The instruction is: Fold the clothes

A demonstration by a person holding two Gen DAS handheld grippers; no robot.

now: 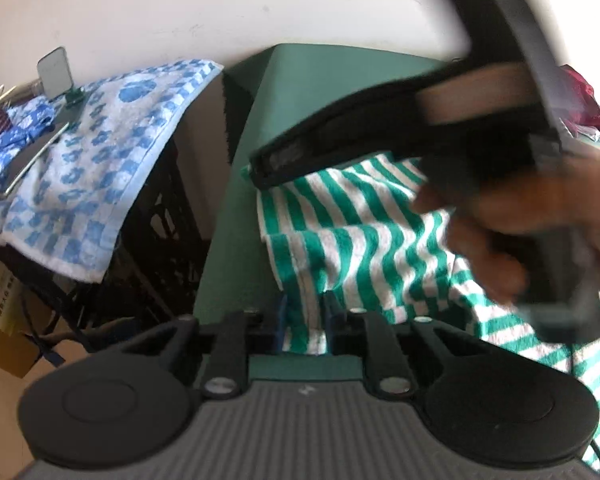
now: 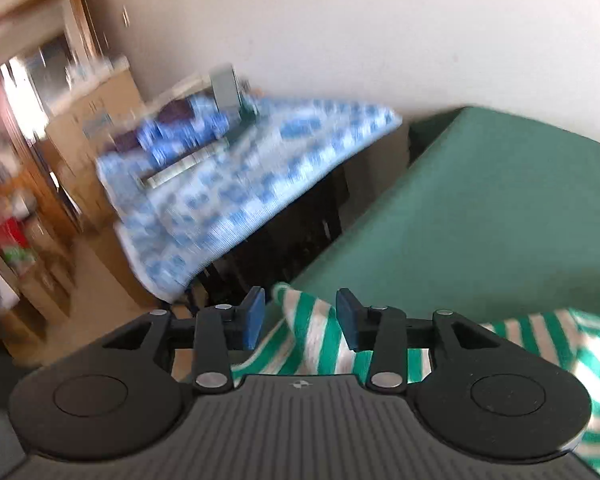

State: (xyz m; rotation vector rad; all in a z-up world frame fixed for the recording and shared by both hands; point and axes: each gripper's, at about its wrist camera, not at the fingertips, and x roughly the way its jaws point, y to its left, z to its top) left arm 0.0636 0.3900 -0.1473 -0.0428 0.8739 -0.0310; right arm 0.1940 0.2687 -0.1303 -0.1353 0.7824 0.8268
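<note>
A green-and-white striped garment (image 1: 356, 236) lies on the green table (image 1: 300, 92). My left gripper (image 1: 305, 322) is shut on a bunched edge of it near the table's front. The right gripper's body and the hand holding it (image 1: 512, 220) cross above the garment in the left wrist view. In the right wrist view my right gripper (image 2: 300, 316) is open, its blue pads (image 2: 254, 318) on either side of a raised fold of the striped garment (image 2: 308, 332), without pinching it. The view is motion-blurred.
A blue-patterned towel (image 1: 96, 160) drapes over a black crate (image 1: 160, 236) left of the green table (image 2: 500, 216), with a small mirror (image 1: 56, 70) and tools on it. Cardboard boxes (image 1: 4, 320) sit on the floor. A red cloth (image 1: 584, 100) lies far right.
</note>
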